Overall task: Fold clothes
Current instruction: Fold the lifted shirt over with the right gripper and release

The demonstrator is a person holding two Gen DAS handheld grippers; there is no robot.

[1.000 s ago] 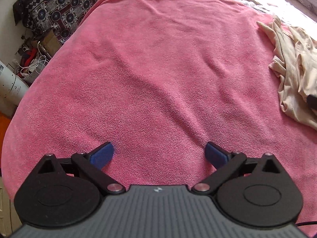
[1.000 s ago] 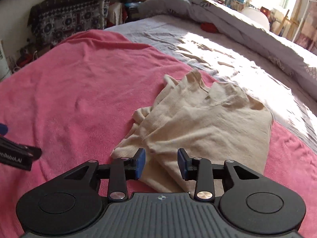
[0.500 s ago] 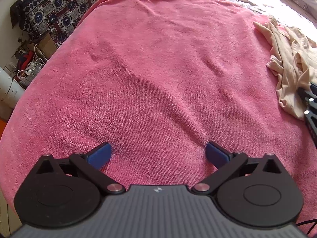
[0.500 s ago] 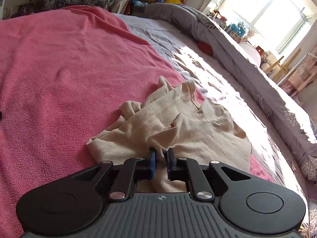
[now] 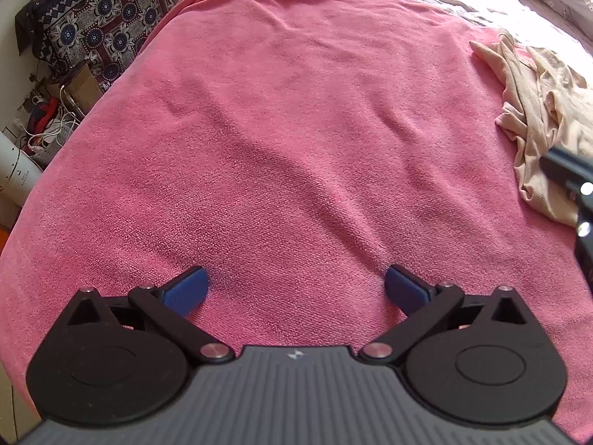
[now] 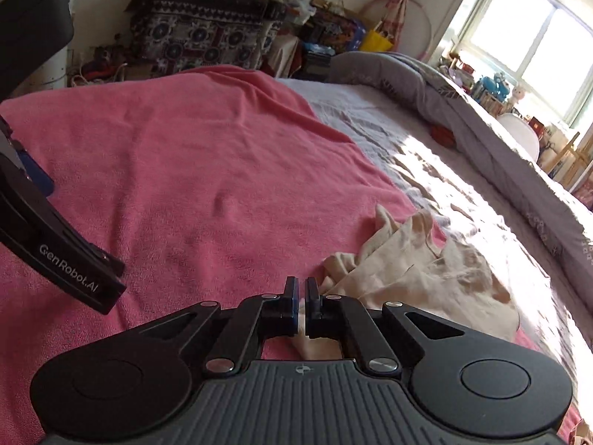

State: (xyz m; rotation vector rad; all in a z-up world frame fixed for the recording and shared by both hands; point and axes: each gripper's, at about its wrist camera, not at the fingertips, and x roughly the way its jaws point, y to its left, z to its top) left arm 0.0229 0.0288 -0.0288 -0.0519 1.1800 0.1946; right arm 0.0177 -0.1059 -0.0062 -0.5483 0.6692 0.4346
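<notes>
A pink blanket [image 5: 296, 141] covers the bed. At the left, the left hand-held gripper [image 5: 296, 291] hangs over bare blanket with its blue pads [image 5: 185, 291] spread wide and nothing between them. To the right, a crumpled beige garment [image 6: 418, 270] lies near the blanket's right edge, beside the sunlit grey sheet [image 6: 426, 159]. The right hand-held gripper [image 6: 302, 304] is pressed together on the garment's near edge, pinching a fold of the cloth between its pads.
</notes>
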